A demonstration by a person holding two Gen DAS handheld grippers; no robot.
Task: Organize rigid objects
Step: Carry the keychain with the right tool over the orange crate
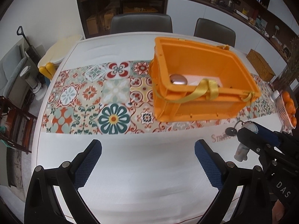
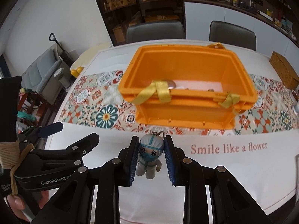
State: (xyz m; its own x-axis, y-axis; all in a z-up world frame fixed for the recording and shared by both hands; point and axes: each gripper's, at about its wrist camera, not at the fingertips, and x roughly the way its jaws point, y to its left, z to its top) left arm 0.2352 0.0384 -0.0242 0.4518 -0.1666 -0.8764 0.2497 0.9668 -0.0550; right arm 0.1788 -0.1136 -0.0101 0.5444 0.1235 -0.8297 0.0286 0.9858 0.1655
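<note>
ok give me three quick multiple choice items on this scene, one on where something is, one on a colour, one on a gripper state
1. Where is the orange crate?
A. on the patterned runner
B. on a chair
C. on the floor

2. What colour are the straps on the crate's rim?
A. black
B. yellow
C. green

3. What is the right gripper doing?
A. standing open and empty
B. shut on a spoon
C. shut on the figurine keychain

Answers:
1. A, the crate's base sits on the tiled runner across the table.
2. B, both looped straps are yellow.
3. C, the blue pads press the figurine's head from both sides, while the left gripper stands open and empty.
</note>
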